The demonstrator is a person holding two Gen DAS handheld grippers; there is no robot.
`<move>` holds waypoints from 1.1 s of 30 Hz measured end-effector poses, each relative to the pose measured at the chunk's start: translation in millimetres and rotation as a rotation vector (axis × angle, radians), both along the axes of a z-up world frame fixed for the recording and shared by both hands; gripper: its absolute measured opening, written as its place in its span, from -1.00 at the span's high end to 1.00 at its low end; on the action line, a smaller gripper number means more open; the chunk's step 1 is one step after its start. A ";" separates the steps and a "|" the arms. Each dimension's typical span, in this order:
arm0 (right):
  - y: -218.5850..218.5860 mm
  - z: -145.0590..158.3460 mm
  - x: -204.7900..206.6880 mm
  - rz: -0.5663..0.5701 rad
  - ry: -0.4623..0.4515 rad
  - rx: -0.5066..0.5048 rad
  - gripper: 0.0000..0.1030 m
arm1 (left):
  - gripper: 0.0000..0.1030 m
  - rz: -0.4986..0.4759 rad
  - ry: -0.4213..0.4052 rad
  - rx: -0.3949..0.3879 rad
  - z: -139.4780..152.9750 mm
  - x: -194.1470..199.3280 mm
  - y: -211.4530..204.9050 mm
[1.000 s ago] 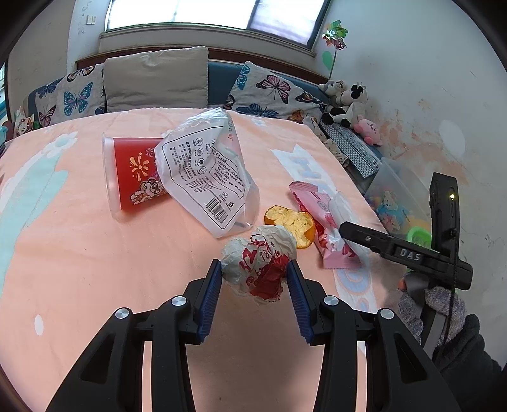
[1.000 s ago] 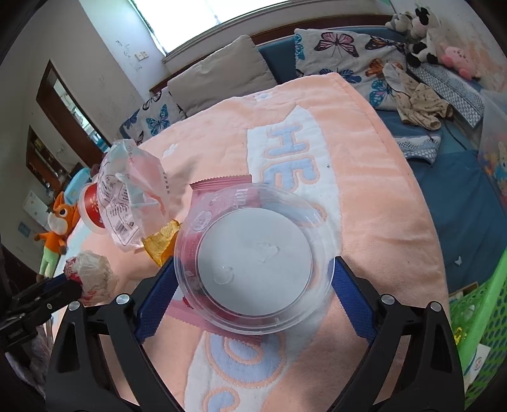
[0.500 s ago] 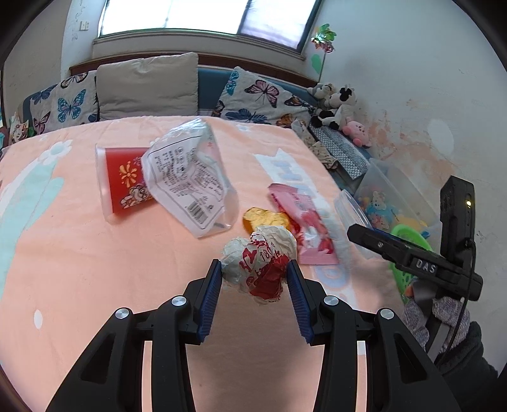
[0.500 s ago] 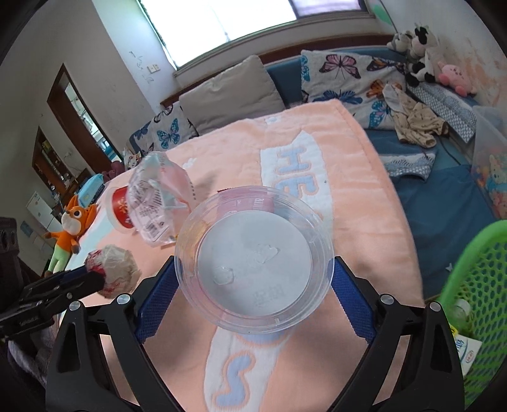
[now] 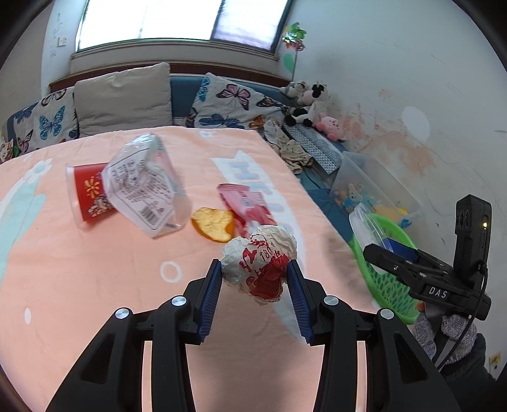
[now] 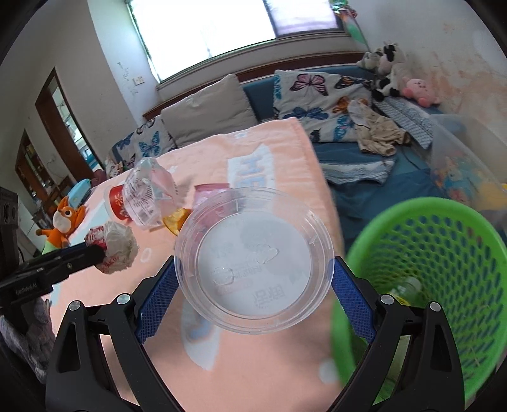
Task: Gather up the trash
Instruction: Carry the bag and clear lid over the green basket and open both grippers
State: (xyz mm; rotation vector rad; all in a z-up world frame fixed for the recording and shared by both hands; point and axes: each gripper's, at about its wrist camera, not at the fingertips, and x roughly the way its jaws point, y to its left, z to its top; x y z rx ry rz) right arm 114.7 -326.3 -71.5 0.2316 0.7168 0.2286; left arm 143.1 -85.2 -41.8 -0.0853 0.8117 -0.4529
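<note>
Blue pads of the left gripper (image 5: pixel 255 283) clamp a crumpled red-and-white wrapper (image 5: pixel 260 263) above the peach blanket (image 5: pixel 79 285). Only the right wrist view shows the right gripper (image 6: pixel 253 279) squeezing a clear plastic lid (image 6: pixel 253 269) by its rim, and a bottle inside the green basket (image 6: pixel 450 253) just beside it. On the blanket lie a red cup (image 5: pixel 85 196), a clear bag (image 5: pixel 145 187), an orange peel (image 5: pixel 213 224) and a pink packet (image 5: pixel 245 206).

bright daylight | window (image 5: pixel 177 22) overexposed | fisheye edges dark, warped | slight blur
</note>
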 end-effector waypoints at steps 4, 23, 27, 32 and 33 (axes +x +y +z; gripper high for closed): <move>-14.7 -0.8 -15.5 -0.036 0.000 -0.006 -0.79 | 0.20 -0.028 -0.007 0.000 2.9 -7.0 -14.4; -95.5 -19.5 -61.5 -0.212 0.042 0.001 -0.81 | 0.20 -0.131 -0.024 0.012 12.9 -24.5 -67.1; -105.1 -23.9 -64.0 -0.239 0.053 0.004 -0.81 | 0.20 -0.148 -0.026 0.016 14.1 -25.7 -76.9; -112.4 -24.8 -65.9 -0.256 0.052 0.006 -0.81 | 0.20 -0.164 -0.024 0.022 14.4 -27.3 -85.5; -114.0 -24.8 -66.1 -0.261 0.053 0.006 -0.81 | 0.20 -0.167 -0.023 0.022 14.2 -27.5 -87.0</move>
